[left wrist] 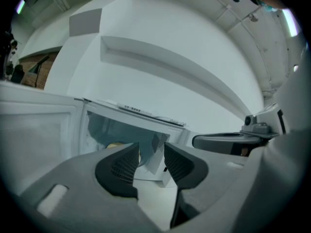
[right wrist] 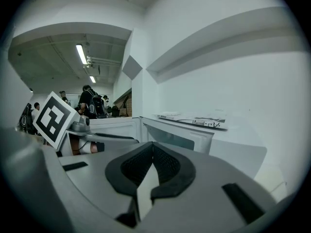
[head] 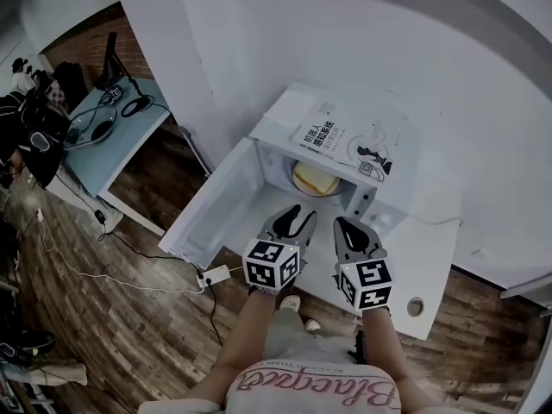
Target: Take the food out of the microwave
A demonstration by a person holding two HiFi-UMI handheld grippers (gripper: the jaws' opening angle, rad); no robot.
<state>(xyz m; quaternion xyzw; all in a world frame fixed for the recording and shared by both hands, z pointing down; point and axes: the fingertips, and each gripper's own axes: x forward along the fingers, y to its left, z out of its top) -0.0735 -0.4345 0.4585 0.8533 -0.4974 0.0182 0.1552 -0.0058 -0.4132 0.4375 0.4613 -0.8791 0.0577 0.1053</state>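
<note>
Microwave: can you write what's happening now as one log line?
microwave: door open | food: inside, untouched | left gripper: jaws open, empty | right gripper: jaws shut, empty | both grippers: in front of opening

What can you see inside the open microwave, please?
A pale yellow piece of food lies inside the microwave, near its open front. The microwave's own top covers the rear of the cavity, so anything farther back cannot be seen.

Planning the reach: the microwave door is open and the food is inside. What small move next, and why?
Probably ease the left gripper forward toward the food: its jaws stand apart and empty, the microwave door is open, and the gripper is short of the food.
</note>
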